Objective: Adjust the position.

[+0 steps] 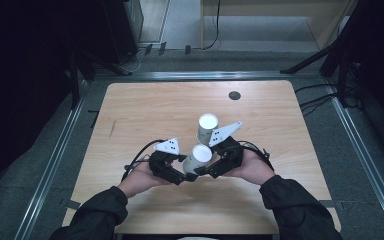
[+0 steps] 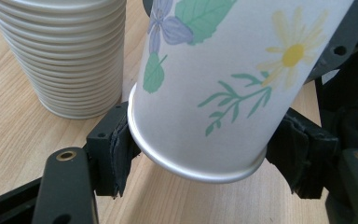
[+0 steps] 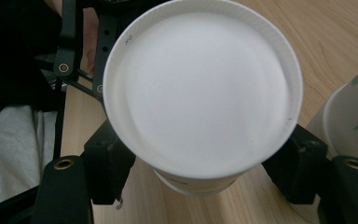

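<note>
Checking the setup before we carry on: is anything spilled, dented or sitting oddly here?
Nothing spilled or dented. The flowered paper cup is held tilted off the table between both tongs, left tongs pressing near its rim. The cup stack stands upright on the table.

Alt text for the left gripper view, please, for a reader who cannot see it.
A floral paper cup, tilted, sits between the left tongs, whose black pads press its sides just above the bottom rim. A stack of plain paper cups stands upside down on the wooden table behind.
</note>
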